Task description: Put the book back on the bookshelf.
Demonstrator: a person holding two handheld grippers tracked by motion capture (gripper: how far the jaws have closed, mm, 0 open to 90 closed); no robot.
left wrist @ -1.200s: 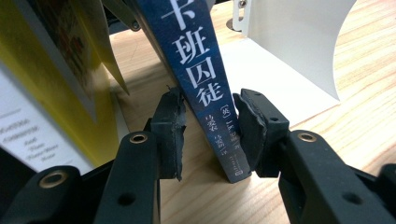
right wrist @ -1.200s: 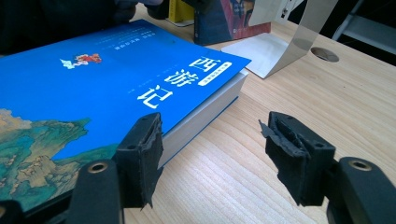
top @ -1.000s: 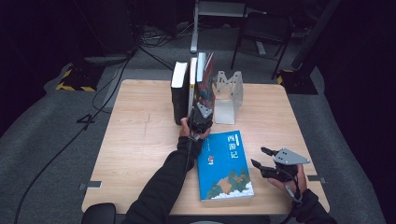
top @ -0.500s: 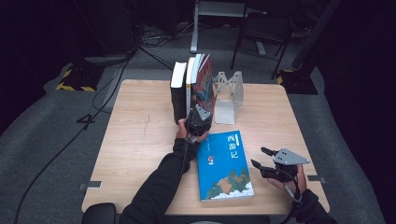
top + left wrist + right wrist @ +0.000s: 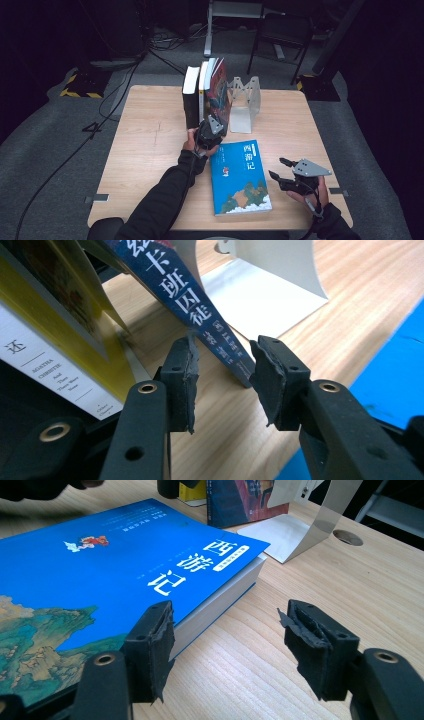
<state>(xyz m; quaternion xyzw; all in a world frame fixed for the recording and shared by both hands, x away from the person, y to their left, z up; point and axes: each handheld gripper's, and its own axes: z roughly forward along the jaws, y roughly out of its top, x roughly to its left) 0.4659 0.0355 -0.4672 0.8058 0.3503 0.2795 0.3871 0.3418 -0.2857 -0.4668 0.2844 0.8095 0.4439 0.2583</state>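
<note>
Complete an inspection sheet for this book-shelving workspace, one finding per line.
Surface: pale wooden table, bare at its left.
Job's things: row of upright books, the dark-blue-spined book leaning; large blue hardback book lying flat.
Clutter: white metal bookend beside the row.
Grippers: left tongs open, the leaning spine just beyond the pads; right tongs open beside the flat book's edge.
Cables: black cables on the floor; one trailing from the right tongs.
Surroundings: grey floor, dark chair.
</note>
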